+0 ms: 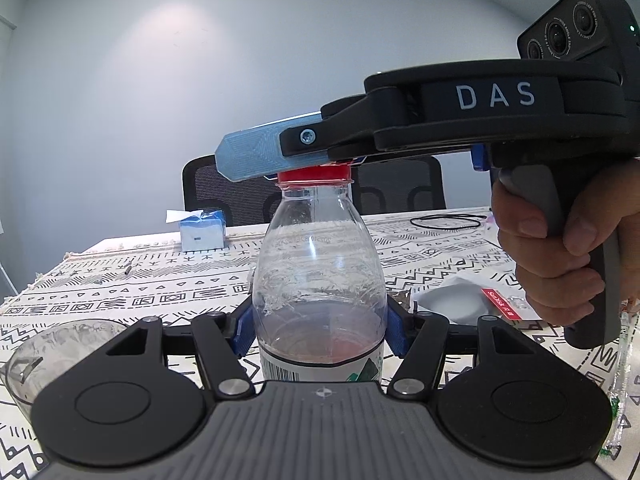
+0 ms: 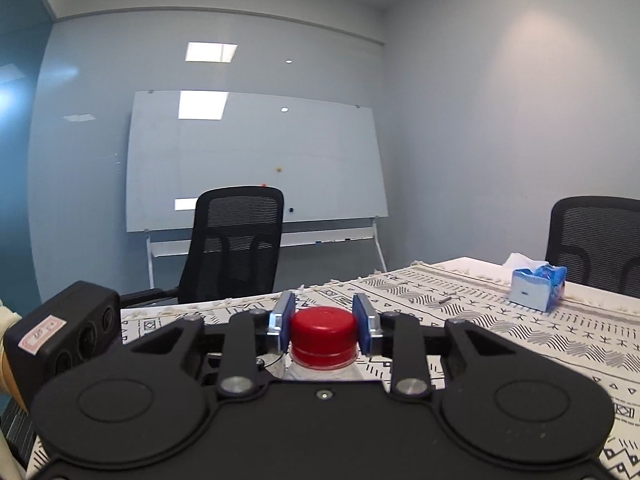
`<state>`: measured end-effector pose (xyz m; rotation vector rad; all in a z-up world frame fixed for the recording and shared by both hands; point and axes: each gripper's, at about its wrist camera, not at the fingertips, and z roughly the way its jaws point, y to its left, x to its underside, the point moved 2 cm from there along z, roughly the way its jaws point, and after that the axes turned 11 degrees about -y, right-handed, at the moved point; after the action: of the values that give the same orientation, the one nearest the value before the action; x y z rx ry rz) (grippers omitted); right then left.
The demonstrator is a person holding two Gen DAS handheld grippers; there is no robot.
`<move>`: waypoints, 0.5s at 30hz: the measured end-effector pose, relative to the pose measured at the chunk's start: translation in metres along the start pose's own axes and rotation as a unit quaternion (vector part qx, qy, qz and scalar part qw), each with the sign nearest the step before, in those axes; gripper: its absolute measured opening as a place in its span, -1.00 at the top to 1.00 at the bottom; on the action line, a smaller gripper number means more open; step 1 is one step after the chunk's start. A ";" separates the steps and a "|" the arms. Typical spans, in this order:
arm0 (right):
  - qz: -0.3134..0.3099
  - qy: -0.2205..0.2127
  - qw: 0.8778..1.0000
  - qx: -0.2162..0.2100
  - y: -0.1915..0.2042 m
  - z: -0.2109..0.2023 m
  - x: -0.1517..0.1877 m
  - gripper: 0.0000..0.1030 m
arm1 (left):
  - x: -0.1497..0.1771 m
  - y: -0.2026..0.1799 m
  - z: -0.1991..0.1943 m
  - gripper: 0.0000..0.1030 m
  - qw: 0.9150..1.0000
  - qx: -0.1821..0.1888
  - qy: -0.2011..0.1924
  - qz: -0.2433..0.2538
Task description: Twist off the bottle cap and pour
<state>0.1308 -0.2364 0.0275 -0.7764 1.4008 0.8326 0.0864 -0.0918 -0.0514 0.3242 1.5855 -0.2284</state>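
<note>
A clear plastic bottle [image 1: 320,280] with a red cap [image 1: 314,175] stands upright on the patterned tablecloth, with a little reddish liquid low inside. My left gripper [image 1: 320,330] is shut on the bottle's body, blue pads against both sides. My right gripper [image 2: 324,322] reaches in from the right at cap height; in the right wrist view its blue pads [image 2: 287,320] flank the red cap [image 2: 323,334] with small gaps on both sides, so it stands open around the cap. A clear empty cup [image 1: 44,354] stands at the left gripper's near left.
A blue tissue box [image 1: 201,230] sits at the table's far edge, also in the right wrist view [image 2: 538,286]. A white packet with a red label [image 1: 476,302] and a black cable loop [image 1: 448,222] lie to the right. Black office chairs [image 2: 236,240] and a whiteboard [image 2: 256,160] stand beyond the table.
</note>
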 end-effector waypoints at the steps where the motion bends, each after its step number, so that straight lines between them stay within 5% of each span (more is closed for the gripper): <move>1: 0.000 0.000 1.000 -0.002 0.000 0.000 -0.001 0.34 | 0.000 0.000 0.000 -0.14 1.000 0.000 0.000 0.000; 9: 0.008 -0.015 0.999 -0.036 -0.011 -0.009 -0.003 0.34 | 0.000 -0.002 0.001 -0.14 1.000 0.001 0.000 0.004; 15: 0.000 -0.004 0.999 0.053 0.010 -0.006 -0.007 0.30 | 0.001 -0.004 0.001 -0.14 1.000 -0.002 0.000 0.007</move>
<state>0.1191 -0.2372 0.0350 -0.6909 1.4261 0.7550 0.0858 -0.0954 -0.0524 0.3329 1.5837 -0.2144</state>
